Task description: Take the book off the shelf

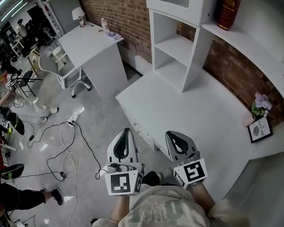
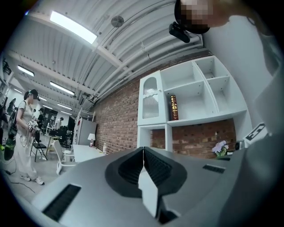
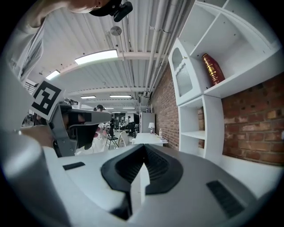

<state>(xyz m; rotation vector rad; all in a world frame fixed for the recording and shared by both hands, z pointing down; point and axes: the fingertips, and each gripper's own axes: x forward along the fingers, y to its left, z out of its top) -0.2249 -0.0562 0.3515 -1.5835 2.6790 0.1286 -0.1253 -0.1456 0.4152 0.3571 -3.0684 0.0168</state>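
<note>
- Book: dark red with a gilt spine. It stands upright on the white shelf unit, far right, in the open compartment just right of the arched cabinet door. It sits alone there, close to the compartment's left wall.
- Left gripper and right gripper: low and near, side by side at the near edge of the white desk. Both are well apart from the book.
- Jaws: pressed together on both grippers, with nothing between them.
- Step, by my reading: the reach has not begun and the book is untouched.
- Next move calls for:
  - raising one gripper up and far across the desk to the shelf; the right looks better placed;
  - spreading its jaws wider than the spine;
  - straddling the spine, closing on it, then drawing the book out toward the near side.
</note>
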